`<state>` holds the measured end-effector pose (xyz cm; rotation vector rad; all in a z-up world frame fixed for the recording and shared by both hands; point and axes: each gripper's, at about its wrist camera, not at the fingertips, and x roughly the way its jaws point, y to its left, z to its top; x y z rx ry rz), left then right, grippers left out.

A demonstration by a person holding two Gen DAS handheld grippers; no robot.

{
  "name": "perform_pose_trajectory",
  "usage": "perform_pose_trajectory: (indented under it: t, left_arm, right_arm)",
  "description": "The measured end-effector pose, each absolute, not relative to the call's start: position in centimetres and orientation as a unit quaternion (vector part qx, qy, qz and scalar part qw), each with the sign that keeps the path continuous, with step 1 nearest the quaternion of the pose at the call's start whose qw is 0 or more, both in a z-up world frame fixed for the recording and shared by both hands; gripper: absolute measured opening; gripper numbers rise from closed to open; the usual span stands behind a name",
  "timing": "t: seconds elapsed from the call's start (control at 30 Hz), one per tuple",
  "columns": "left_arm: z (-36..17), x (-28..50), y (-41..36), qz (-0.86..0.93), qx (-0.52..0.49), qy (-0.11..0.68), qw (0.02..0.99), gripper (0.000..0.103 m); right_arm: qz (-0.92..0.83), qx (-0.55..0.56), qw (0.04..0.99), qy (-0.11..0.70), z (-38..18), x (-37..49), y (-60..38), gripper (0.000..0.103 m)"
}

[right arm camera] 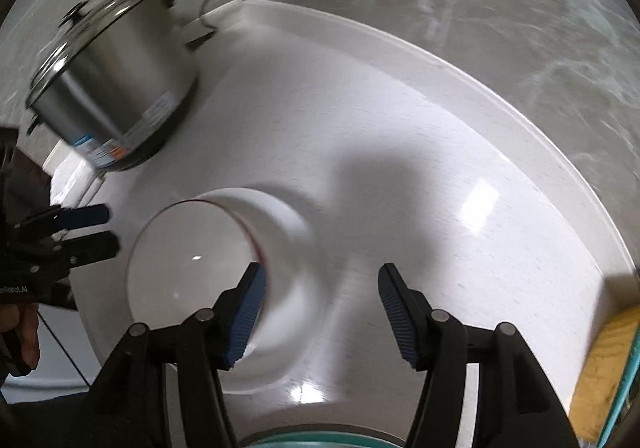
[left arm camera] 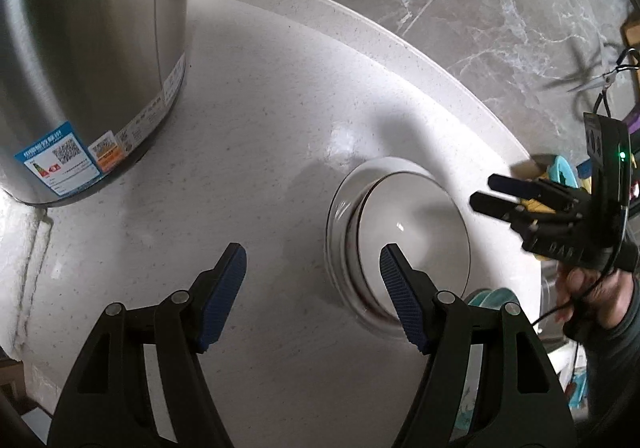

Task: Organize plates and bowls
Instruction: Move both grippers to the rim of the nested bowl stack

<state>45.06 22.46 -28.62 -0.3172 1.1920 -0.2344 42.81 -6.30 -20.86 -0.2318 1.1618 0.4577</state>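
Observation:
A white bowl sits in a clear glass plate on the white counter. My left gripper is open and empty, hovering left of the bowl, its right finger over the bowl's near rim. My right gripper shows at the right, above the bowl's right edge. In the right wrist view the same bowl lies lower left. My right gripper is open and empty, just right of the bowl. My left gripper shows at the left edge.
A large steel pot with stickers stands at the back left; it also shows in the right wrist view with a cable behind. A teal dish rim lies at the near edge. A yellow item sits at the right.

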Motion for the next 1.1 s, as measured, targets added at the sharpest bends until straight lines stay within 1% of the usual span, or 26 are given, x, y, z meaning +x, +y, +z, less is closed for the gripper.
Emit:
perform_pose_trajectory:
  t: [0.27, 0.7, 0.97, 1.1]
  left_arm:
    - [-29.6, 45.0, 24.9, -0.098, -0.144, 0.575, 0.799, 0.068]
    - [-32.2, 45.8, 23.5, -0.118, -0.151, 0.601, 0.776, 0.068]
    - [-32.7, 46.2, 23.9, -0.106, -0.148, 0.606, 0.774, 0.068]
    - [-32.2, 46.4, 23.5, -0.111, -0.15, 0.596, 0.781, 0.068]
  right_arm:
    - [0.186, -0.076, 0.794, 0.574, -22.4, 42.9, -8.5, 0.062]
    - [0.193, -0.075, 0.786, 0.582, -23.0, 42.6, -8.0, 0.062]
    - [0.195, -0.074, 0.783, 0.587, -23.5, 42.6, -7.8, 0.062]
    - [0.194, -0.074, 0.783, 0.586, -23.5, 42.6, -7.8, 0.062]
